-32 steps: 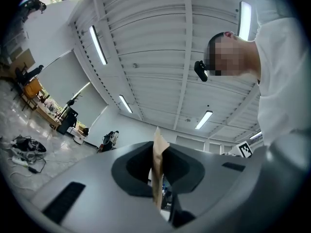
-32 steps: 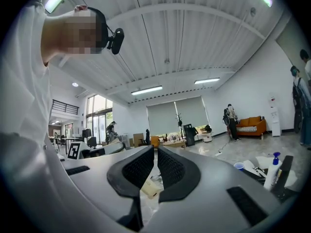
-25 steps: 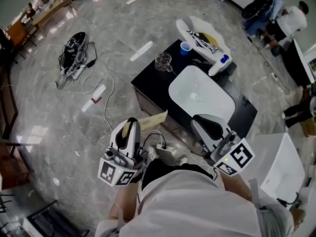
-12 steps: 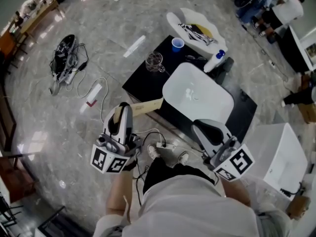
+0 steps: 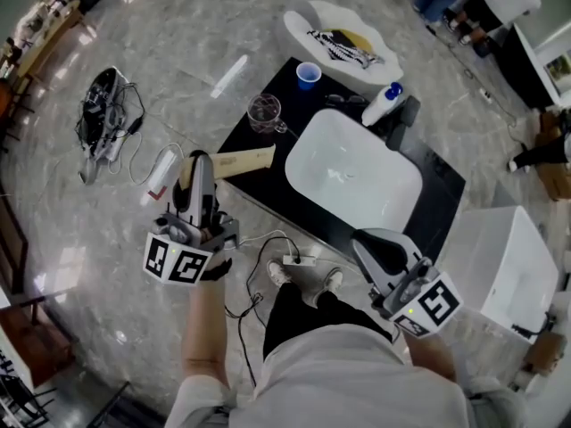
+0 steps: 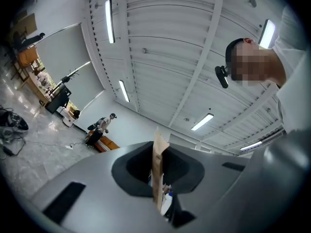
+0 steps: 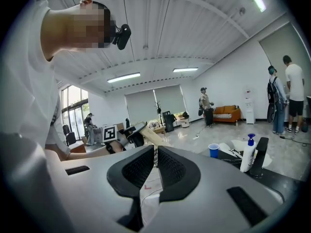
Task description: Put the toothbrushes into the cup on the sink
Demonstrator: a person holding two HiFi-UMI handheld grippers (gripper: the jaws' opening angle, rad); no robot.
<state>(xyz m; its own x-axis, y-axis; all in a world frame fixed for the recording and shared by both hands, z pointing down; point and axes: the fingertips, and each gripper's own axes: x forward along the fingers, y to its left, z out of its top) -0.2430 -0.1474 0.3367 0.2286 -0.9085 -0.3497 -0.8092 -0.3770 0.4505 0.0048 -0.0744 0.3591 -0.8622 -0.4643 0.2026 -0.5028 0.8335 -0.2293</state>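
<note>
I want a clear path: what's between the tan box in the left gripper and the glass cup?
Only bare black counter, seen in the head view. The box in the left gripper ends just short of the cup.

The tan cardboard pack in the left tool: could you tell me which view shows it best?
The head view: the cardboard pack shows its whole flat face, sticking out of the left tool. The left gripper view shows only its thin edge between the shut jaws; the right gripper view shows it small and distant.
</note>
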